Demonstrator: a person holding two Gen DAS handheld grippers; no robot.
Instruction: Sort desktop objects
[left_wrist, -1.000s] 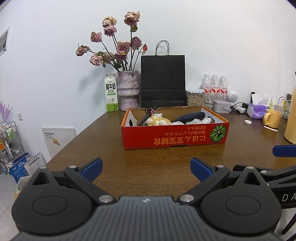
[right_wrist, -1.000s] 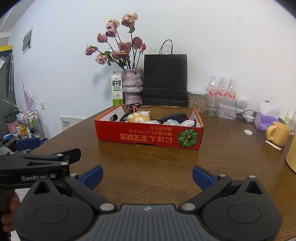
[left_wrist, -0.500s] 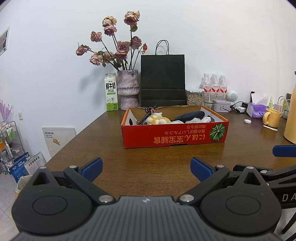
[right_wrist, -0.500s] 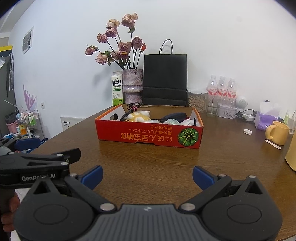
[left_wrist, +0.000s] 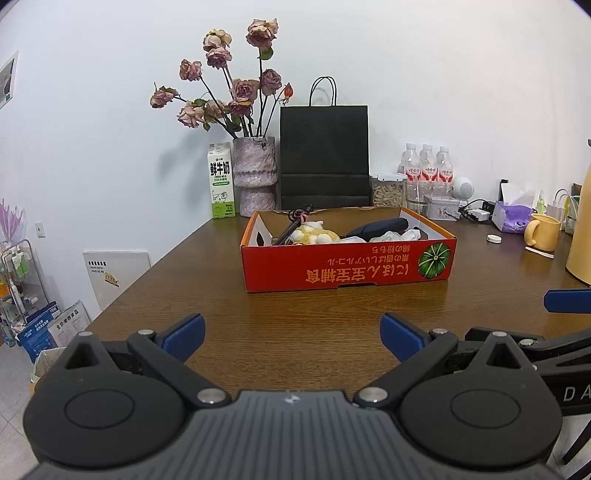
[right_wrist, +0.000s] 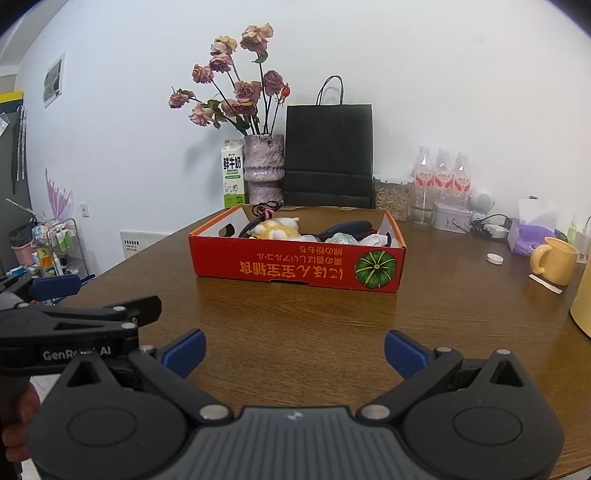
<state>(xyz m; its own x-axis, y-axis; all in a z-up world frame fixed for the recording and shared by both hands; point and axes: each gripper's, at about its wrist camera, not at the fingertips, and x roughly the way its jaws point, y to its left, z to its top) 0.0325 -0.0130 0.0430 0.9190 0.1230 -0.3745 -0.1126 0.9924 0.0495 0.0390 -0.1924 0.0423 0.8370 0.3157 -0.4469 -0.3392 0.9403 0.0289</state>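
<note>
A red cardboard box with a pumpkin picture stands mid-table. Inside lie a yellow plush toy, a dark case, black cords and crumpled clear wrappers. My left gripper hovers open over the wooden table's near edge, well short of the box, with nothing between its blue pads. My right gripper is likewise open and empty. The left gripper's body shows at the left of the right wrist view.
Along the back wall stand a milk carton, a vase of dried roses, a black paper bag, several water bottles and a jar. A yellow mug, purple tissue pack and white lid sit at right.
Both views have shifted very slightly; the box sits marginally lower and closer. Both grippers stay open and empty.
</note>
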